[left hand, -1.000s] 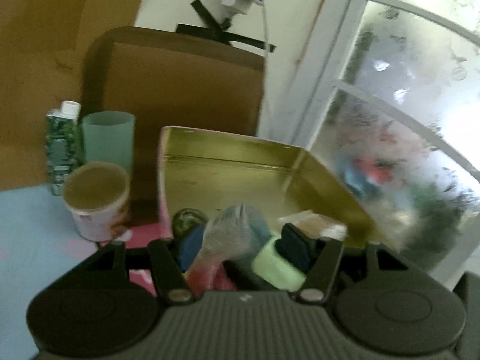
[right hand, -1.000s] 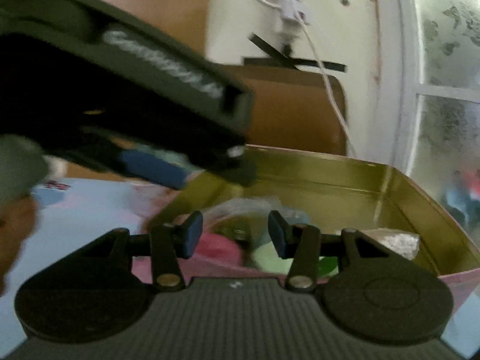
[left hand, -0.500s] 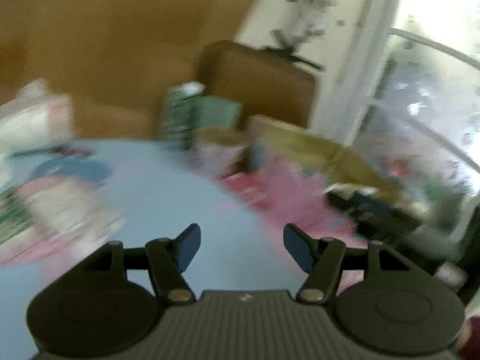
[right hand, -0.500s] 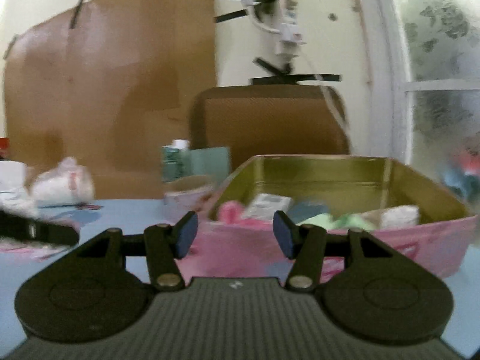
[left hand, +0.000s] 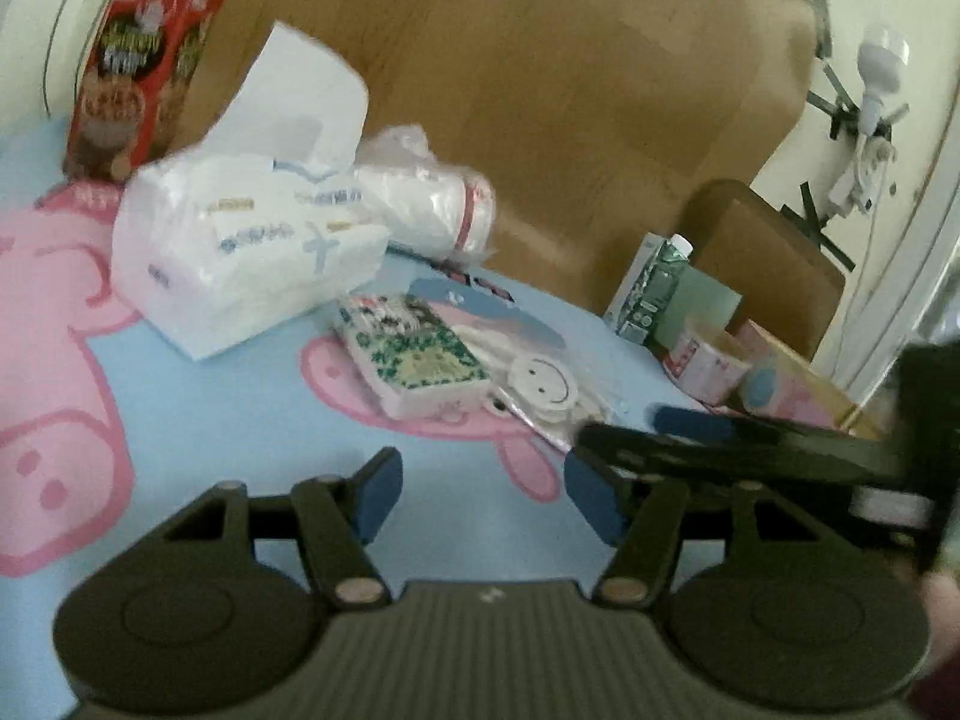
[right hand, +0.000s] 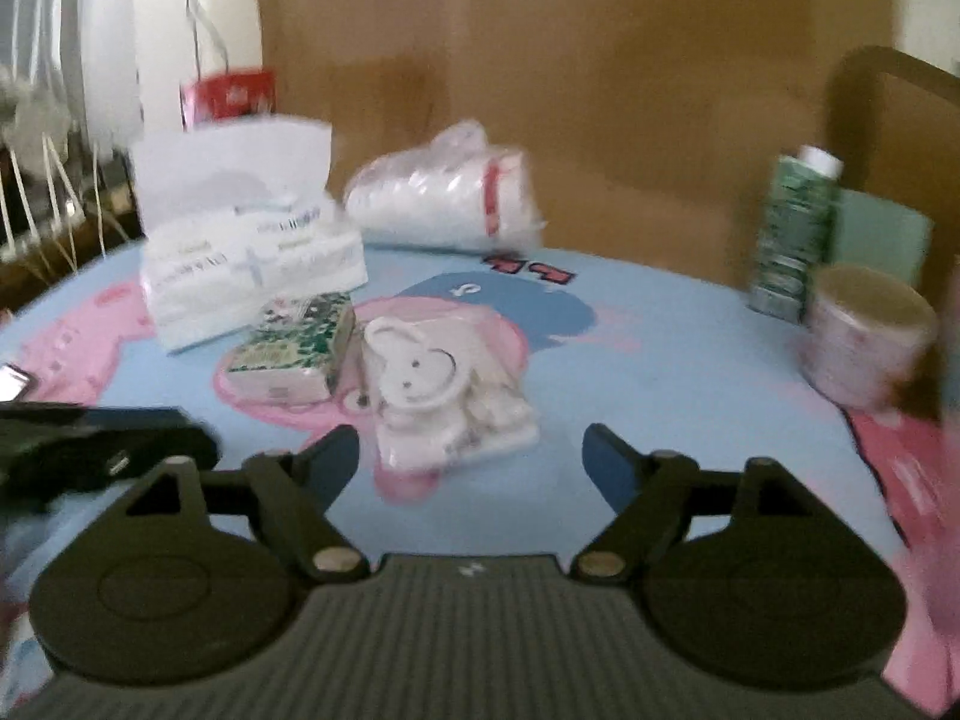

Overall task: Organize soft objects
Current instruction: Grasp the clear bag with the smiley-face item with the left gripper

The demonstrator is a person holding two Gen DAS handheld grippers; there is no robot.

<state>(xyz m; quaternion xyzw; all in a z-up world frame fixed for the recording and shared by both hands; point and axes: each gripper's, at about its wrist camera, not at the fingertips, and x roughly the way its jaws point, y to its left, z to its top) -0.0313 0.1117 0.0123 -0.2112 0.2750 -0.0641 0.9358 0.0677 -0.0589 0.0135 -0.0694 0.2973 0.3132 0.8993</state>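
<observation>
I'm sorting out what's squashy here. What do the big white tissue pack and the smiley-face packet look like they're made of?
The big white tissue pack looks like soft paper in thin glossy plastic film: the wrap crinkles and shines, with a loose sheet standing up on top. The smiley-face packet seems a clear shiny plastic bag over white pieces, maybe foam or cotton; blur leaves that open.

On the table (right hand: 690, 372), the tissue pack (right hand: 252, 264) sits far left, the cereal box (right hand: 228, 97) standing behind it; just right of the pack lies the bagged roll (right hand: 444, 198), against the cardboard backing (right hand: 600, 90); in front of the tissue pack, the small patterned packet (right hand: 294, 354), and touching its right side, the smiley-face pouch (right hand: 438, 396); well apart to the right, the carton (right hand: 792, 234) stands upright, a paper cup (right hand: 864, 336) just before it; the tin (left hand: 798, 384) lies at the far right.
</observation>
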